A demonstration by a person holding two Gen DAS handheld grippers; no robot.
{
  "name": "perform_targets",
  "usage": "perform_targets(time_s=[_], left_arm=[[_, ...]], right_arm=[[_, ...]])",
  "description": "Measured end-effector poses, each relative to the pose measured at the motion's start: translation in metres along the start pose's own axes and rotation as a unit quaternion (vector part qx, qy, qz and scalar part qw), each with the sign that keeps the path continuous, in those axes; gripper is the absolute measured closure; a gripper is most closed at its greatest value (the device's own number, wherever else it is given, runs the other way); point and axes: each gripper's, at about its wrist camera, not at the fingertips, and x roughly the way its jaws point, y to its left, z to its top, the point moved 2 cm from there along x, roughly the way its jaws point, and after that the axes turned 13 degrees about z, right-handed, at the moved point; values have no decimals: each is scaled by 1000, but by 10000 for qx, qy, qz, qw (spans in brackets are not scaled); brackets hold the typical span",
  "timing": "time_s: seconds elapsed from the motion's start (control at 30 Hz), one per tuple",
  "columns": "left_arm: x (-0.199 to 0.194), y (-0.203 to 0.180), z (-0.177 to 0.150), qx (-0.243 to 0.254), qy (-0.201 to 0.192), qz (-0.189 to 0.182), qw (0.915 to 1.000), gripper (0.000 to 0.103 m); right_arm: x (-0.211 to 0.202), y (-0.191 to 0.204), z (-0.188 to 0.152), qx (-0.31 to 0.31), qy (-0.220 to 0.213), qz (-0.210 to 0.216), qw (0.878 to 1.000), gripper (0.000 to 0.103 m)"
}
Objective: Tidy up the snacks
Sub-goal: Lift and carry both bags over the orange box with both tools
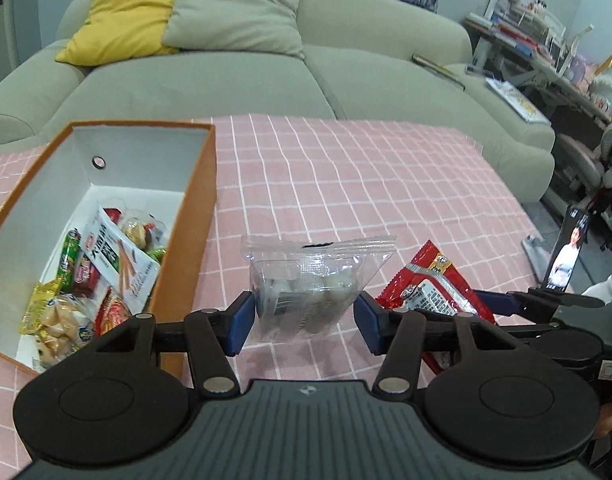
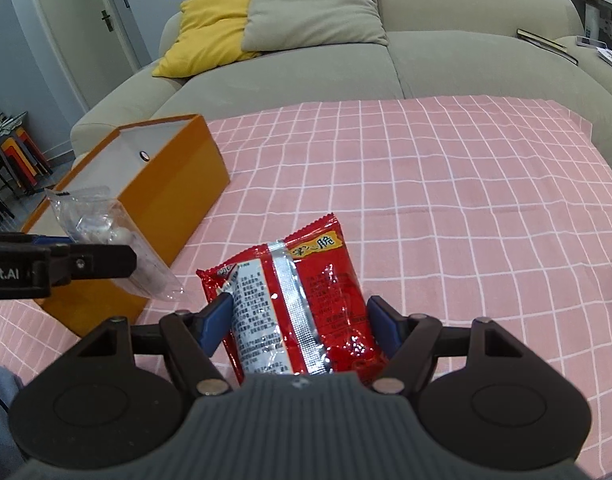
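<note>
My left gripper [image 1: 304, 316] is shut on a clear zip bag of pale round snacks [image 1: 306, 280] and holds it above the pink checked tablecloth, just right of the orange box [image 1: 194, 236]. The box has a white inside and holds several snack packets [image 1: 106, 272]. In the right wrist view the clear bag [image 2: 118, 248] hangs beside the box [image 2: 174, 208]. My right gripper [image 2: 300, 328] is shut on a red snack packet [image 2: 302, 304], its back side up; the packet also shows in the left wrist view [image 1: 429, 284].
A green sofa [image 2: 306, 68] with a yellow cushion [image 2: 210, 28] and a grey-green cushion stands behind the table. A phone on a stand [image 1: 567, 256] is at the right edge. Shelves with books are at far right.
</note>
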Motion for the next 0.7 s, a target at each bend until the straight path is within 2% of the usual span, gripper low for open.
perform_targets(time_s=[0.2,0.37,0.7], left_arm=[[-23,17,11,-120,-253,18,9996,41],[-38,40,24,-138,-397,212,9989,41],[-50,100,46,-225,-596,721,9954,41]], right_arm=[[-12,24,20,-276,-235,141,9992,33],[-14,52,44,-537,-416,413,9968,33],[17,124,82,-1403,-432,890,9852,33]])
